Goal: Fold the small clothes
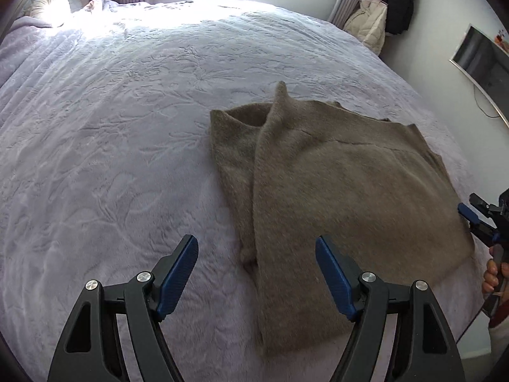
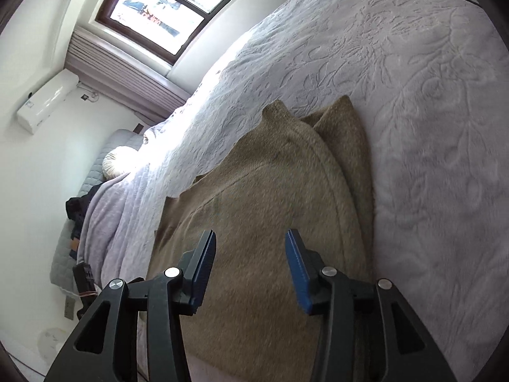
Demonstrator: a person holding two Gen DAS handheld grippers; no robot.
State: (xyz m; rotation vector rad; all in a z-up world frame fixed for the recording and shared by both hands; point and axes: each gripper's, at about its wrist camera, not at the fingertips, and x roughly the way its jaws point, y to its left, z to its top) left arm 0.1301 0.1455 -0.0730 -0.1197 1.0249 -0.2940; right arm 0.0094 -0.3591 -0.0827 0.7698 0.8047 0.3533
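A fuzzy tan-brown garment (image 1: 343, 197) lies partly folded on the pale lilac bedspread (image 1: 121, 133), one side flap laid over the middle. My left gripper (image 1: 256, 248) hovers over the garment's near left edge, jaws wide apart with nothing between them. The right gripper (image 1: 474, 215) shows at the garment's right edge, held by a hand (image 1: 491, 278). In the right wrist view the right gripper (image 2: 251, 238) stands open above the garment (image 2: 261, 210), with nothing pinched between its blue pads.
The embossed bedspread (image 2: 429, 102) stretches far beyond the garment. A pillow (image 1: 52, 8) lies at the bed's head. Coats (image 1: 381, 16) hang in the far corner, a wall screen (image 1: 483, 60) to the right. A window (image 2: 171, 6) and an air conditioner (image 2: 47, 102) are on the walls.
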